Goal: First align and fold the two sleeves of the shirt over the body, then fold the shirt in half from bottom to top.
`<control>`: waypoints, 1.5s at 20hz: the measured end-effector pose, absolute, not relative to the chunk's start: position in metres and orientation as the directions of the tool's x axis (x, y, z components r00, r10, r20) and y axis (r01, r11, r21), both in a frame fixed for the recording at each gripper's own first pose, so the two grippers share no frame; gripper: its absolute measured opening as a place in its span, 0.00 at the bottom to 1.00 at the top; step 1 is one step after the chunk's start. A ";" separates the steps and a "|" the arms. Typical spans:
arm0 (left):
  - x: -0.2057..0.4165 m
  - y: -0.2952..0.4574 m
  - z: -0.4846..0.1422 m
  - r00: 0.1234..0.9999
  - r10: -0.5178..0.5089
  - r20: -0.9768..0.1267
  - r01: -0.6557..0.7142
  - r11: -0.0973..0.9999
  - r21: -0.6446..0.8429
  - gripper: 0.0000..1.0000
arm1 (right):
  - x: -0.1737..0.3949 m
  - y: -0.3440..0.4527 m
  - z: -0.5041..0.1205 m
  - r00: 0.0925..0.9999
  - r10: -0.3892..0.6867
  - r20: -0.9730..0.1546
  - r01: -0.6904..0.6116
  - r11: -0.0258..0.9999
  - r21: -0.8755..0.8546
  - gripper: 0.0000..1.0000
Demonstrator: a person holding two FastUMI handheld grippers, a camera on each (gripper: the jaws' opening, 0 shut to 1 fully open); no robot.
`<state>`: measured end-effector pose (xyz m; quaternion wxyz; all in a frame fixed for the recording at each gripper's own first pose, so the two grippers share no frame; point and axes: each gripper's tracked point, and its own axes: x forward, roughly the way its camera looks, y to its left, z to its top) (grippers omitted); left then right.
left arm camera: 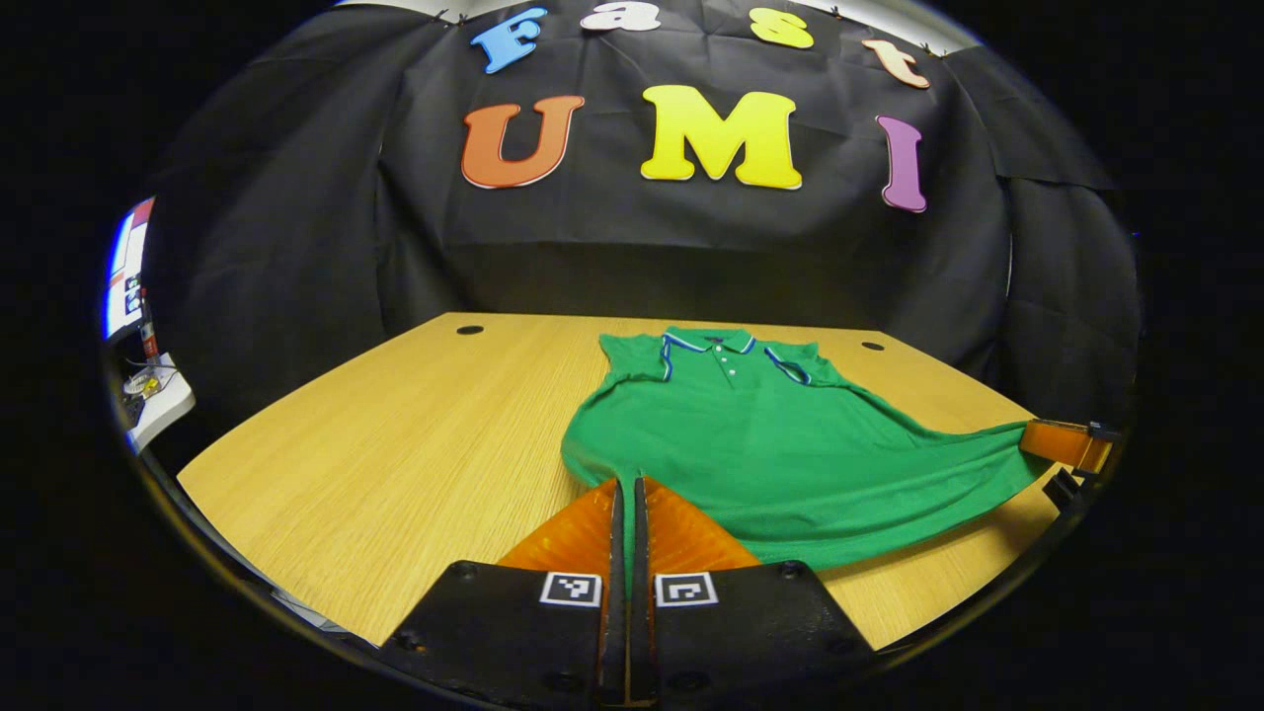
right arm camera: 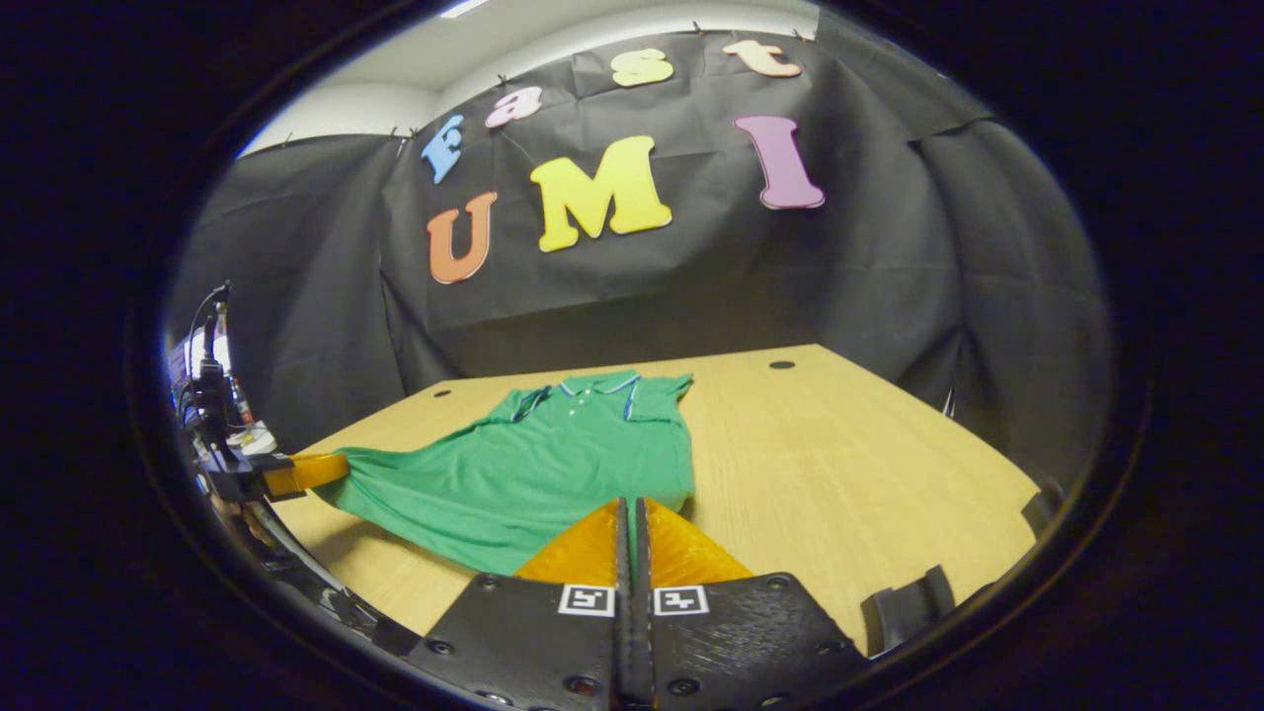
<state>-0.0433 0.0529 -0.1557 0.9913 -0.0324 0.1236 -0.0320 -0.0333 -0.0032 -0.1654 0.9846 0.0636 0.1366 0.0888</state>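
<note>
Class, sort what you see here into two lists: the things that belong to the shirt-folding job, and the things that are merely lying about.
Belongs to the job:
- green polo shirt, spread on the wooden table
- left gripper, jaws shut on the shirt's hem corner
- right gripper, jaws shut on the other hem corner

Just lying about:
- equipment and cables beyond the table's edge

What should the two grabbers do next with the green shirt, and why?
Probably lift the hem and carry it toward the collar. Both sleeves of the shirt already lie folded in, and the left gripper and right gripper each pinch a bottom corner.
</note>
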 end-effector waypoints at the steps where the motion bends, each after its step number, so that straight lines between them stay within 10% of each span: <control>1: -0.038 0.053 -0.144 0.973 -0.069 -0.218 0.056 0.996 -0.065 0.07 | -0.028 -0.006 -0.159 0.951 0.188 -0.246 -0.158 0.978 0.137 0.00; 30: 0.324 0.059 -0.071 0.995 0.024 -0.101 -0.030 0.998 -0.061 0.07 | 0.395 0.024 -0.093 0.977 0.076 -0.200 -0.085 0.996 -0.036 0.00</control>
